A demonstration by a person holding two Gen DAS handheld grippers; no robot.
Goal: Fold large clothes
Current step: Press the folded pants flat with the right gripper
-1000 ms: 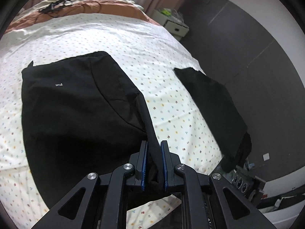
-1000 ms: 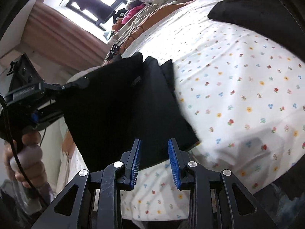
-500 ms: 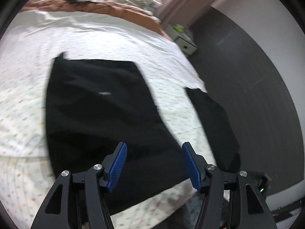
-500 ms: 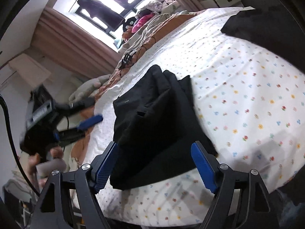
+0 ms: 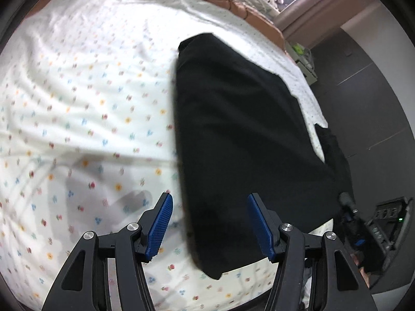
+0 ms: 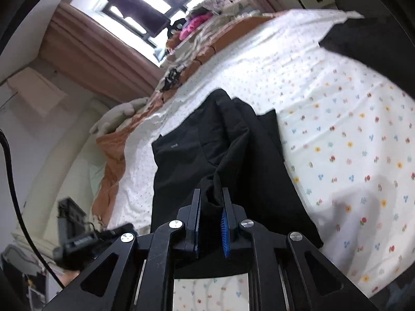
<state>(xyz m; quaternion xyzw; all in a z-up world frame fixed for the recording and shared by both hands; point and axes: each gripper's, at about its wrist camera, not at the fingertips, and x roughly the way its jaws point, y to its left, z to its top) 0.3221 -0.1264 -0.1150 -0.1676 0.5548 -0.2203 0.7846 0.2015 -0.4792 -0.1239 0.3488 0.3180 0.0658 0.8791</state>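
A large black garment (image 5: 233, 129) lies flat on the flower-print bed sheet (image 5: 90, 90), with its long left edge toward me. My left gripper (image 5: 210, 223) hovers open over the near left corner of the cloth, and its blue pads do not touch it. In the right wrist view the same black garment (image 6: 192, 153) shows a small white logo. A raised fold of it runs down between the pads of my right gripper (image 6: 211, 220). Those jaws are closing and pinch the fold.
A second black garment (image 6: 368, 33) lies at the bed's far right edge (image 5: 334, 153). A brown blanket (image 6: 111, 171) and piled bedding lie toward the window. A bedside cabinet (image 5: 306, 62) stands by the dark wall. The bed's near edge is just below both grippers.
My left gripper let go of the fold, opened and swung down to the garment's near left corner. My right gripper opened wide, then closed on a fold and lifted it slightly.
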